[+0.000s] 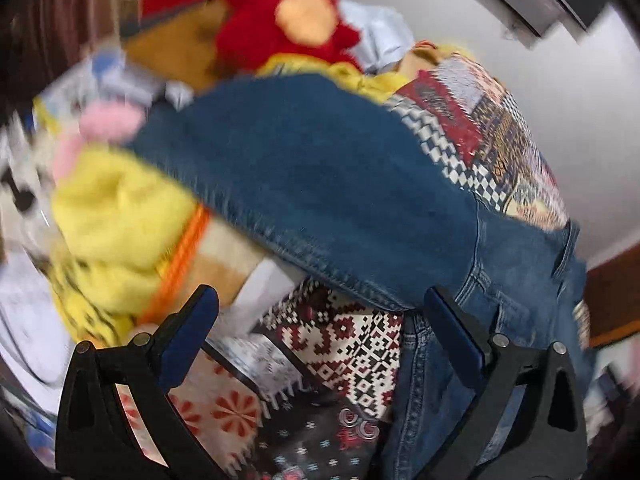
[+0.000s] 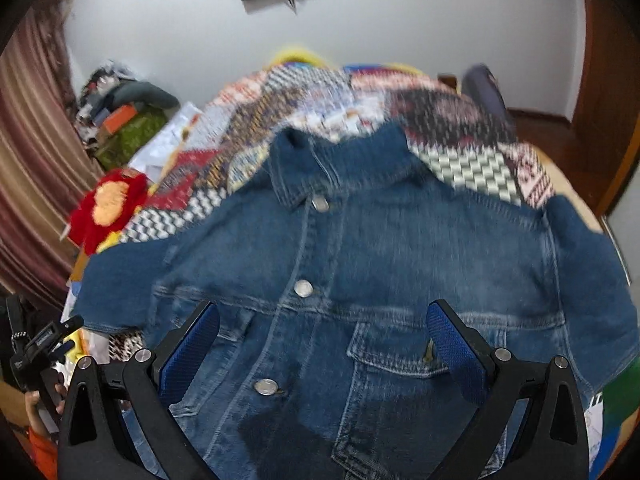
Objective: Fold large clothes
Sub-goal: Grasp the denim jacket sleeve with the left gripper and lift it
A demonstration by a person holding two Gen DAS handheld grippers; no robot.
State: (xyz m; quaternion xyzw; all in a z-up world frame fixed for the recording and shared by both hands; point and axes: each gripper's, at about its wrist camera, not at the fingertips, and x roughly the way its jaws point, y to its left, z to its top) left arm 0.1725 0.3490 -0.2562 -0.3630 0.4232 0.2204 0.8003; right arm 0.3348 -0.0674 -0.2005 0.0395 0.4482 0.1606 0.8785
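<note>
**Denim jacket spread on the quilt, both grippers open**

Where the patchwork quilt [image 2: 464, 168] covers the bed in checks, zigzags and knit-like squares, the jacket [image 2: 360, 248] lies front up across it, collar toward the far wall and sleeves out to either side. It is heavy blue denim with pale stitched seams, a flap chest pocket and round metal buttons [image 2: 303, 289] down the placket; a darker patch shows near the hem.

The right gripper [image 2: 323, 344] hovers over the jacket's lower front, jaws spread wide and holding nothing, the chest pocket under its right finger. Its black fingers carry ribbed blue pads [image 2: 452, 352].

In the left wrist view, one sleeve arches across the middle, its frayed-looking edge blurred. The left gripper [image 1: 320, 320] sits just beneath that sleeve, jaws apart and empty, its right finger against folded denim. Fluffy plush toys crowd the far side: a yellow one [image 1: 116, 216] with an orange cord and a red one [image 1: 280, 20].
</note>
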